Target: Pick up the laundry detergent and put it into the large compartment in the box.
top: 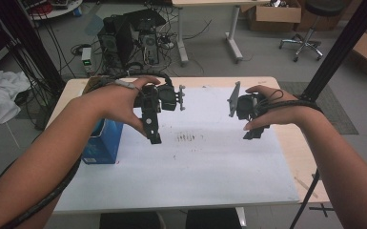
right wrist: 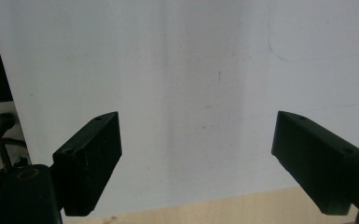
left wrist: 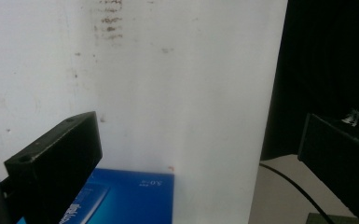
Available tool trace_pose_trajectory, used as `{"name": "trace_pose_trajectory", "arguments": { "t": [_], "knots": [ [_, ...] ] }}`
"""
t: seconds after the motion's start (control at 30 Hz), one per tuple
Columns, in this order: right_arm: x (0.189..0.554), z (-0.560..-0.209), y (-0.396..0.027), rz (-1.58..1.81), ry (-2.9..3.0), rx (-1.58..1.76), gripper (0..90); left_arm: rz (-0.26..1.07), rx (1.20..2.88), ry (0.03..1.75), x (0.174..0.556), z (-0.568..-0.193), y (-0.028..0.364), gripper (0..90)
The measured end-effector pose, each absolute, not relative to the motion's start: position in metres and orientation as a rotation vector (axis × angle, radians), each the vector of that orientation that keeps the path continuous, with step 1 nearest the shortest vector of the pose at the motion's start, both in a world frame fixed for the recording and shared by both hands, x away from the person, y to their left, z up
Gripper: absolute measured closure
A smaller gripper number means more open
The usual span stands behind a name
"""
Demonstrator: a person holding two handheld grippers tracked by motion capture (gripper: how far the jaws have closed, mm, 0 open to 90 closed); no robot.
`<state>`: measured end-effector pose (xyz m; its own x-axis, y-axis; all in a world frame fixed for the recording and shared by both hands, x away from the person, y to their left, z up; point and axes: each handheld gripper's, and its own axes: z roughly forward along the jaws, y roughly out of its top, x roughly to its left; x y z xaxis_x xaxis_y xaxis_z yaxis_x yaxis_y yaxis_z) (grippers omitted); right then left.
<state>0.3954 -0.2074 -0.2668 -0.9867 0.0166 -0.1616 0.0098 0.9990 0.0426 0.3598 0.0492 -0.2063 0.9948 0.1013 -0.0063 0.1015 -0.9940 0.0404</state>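
— Holding both tools above the white sheet, nothing gripped. My left gripper has its jaws wide apart; the blue box stands just under it, at the sheet's left edge.

— And the other?

— My right gripper gapes equally, empty. I reckon I'm approaching; next, lower the left around the box.

Counter: pale wood-look top, smooth, matt. Sheet over it: white, paper-like, matt, smooth, with small dark smudges. Box: blue printed cardboard, slight sheen. Left gripper: matt black plastic-looking jaws, flat faces, small holes. Right gripper: same matt black finish. Cloth on the floor: white, soft, crumpled.
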Motion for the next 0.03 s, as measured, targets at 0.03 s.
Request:
{"name": "trace_pose_trajectory", "arguments": {
  "t": [0.03],
  "knots": [
    [0.3952, -0.2669, -0.2074, 0.064, 2.978, 0.019, 16.0, -0.007, 3.097, 0.158, 0.3598, -0.2063, 0.0492, 0.1]
  ]
}}
